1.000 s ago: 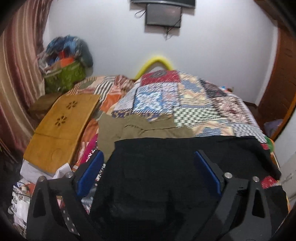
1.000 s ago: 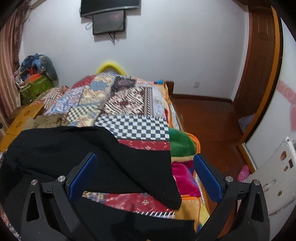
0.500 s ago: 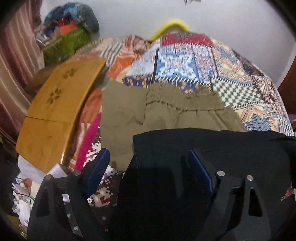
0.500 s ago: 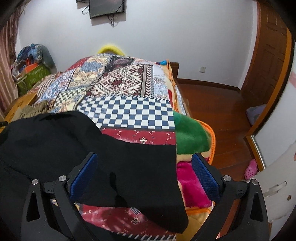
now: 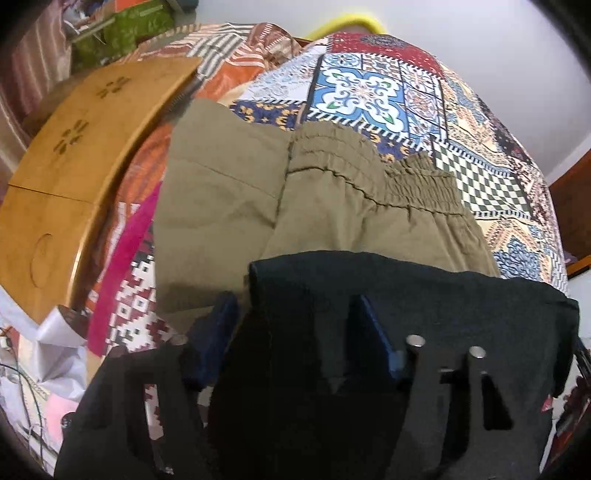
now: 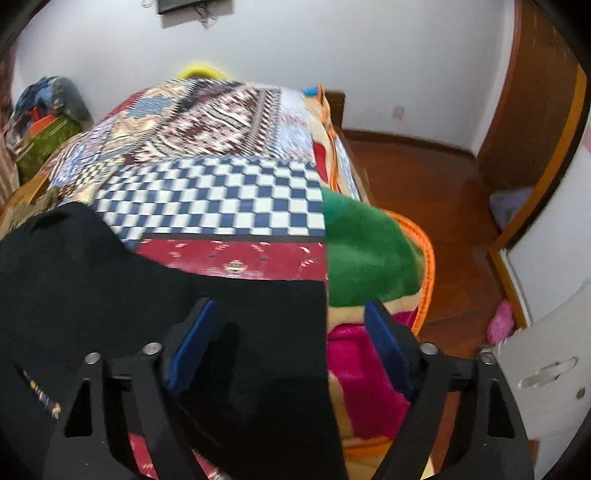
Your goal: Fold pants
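Observation:
Black pants lie spread across the near part of the bed. My left gripper points steeply down at their left corner. Its jaws are closing, with the fabric's edge between the blue pads, and I see no pad pressing on it. In the right wrist view the black pants reach to a straight right edge. That edge sits between the closing jaws of my right gripper, whose pads stand apart from the cloth. Folded olive pants rest just beyond the black ones.
A patchwork quilt covers the bed. On the left lies a wooden lap table with a green bag behind it. The bed's right edge with a green and pink blanket drops to a wooden floor.
Both grippers have sunk towards the black pants and tilted further down. Their jaws have narrowed around the fabric's left corner and right edge. The olive pants now fill more of the left view.

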Demonstrator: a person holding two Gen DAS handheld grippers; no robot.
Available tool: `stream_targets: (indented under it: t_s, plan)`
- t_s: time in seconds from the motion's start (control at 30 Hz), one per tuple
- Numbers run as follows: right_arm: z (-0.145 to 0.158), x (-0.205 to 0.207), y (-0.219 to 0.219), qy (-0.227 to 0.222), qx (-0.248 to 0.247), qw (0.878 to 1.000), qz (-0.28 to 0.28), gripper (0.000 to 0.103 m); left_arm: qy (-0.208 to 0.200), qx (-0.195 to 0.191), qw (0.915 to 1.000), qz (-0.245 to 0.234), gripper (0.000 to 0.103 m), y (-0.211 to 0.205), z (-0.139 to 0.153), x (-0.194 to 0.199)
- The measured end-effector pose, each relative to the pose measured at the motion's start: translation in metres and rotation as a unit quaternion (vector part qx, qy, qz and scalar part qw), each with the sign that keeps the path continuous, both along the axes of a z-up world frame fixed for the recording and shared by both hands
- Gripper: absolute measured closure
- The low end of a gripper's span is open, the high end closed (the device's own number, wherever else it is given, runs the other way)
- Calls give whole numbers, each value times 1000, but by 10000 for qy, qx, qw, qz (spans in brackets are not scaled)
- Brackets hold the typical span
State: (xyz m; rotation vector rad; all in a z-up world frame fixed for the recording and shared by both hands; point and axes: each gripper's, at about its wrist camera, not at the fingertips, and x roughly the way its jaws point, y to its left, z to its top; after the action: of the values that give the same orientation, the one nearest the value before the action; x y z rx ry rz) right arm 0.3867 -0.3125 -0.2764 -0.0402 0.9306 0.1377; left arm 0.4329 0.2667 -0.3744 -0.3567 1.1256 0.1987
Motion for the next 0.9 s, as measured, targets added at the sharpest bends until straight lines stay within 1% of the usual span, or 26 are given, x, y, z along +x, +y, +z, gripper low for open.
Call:
stream_targets:
  t_s: [0.07,0.1,0.13,0.2,0.23,0.27,0.3,0.33,0.37,0.4,0.5,0.63,0.67,0.83,0.9]
  plan:
    - [-9,8,-4,143,108,9998,-26,33,-7,21,10000,-36,43,-2,0,1]
    - [-12,11,-4,193,160,9997,-4,37,-19,41,10000,-58,45,-4,1,0]
    - [-16,13,-3,235,183,9996,23,44,-22,69,10000,-59,46,-5,1,1]
    - [-21,13,-1,270,239,9993,70,51,-39,141,9999,-67,52,-7,4,-1]
    - [-21,12,-1,215,265,9994,79,52,-44,172,9998,-74,54,-7,5,-1]
    - [-20,10,1,149,235,9996,68,53,-50,239,9997,-73,60,-7,6,-3]
    - [-20,9,2,97,178,9998,63,57,-62,335,9994,-65,65,-8,8,-4]
    - [-19,8,2,71,127,9999,45,63,-76,393,9992,-85,68,-9,10,-6]
    - [-18,7,1,55,111,9999,29,66,-113,502,9986,-125,73,-11,14,-8]
    - [-17,7,-1,30,88,10000,-18,74,-141,569,9982,-158,75,-12,16,-9]
    - [-14,3,-8,-53,157,9998,-94,84,-247,717,9969,-212,80,-15,25,-13]
    - [-7,3,-11,-227,156,9995,-145,91,-312,877,9953,-251,83,-20,33,-17]
    - [-4,2,-12,-298,170,9993,-174,91,-348,909,9949,-274,86,-21,36,-19]
    - [13,6,-16,-618,352,9971,-270,93,-536,1052,9925,-331,87,-23,57,-30]
    - [21,10,-13,-710,412,9963,-234,93,-616,1035,9923,-283,88,-20,67,-34]
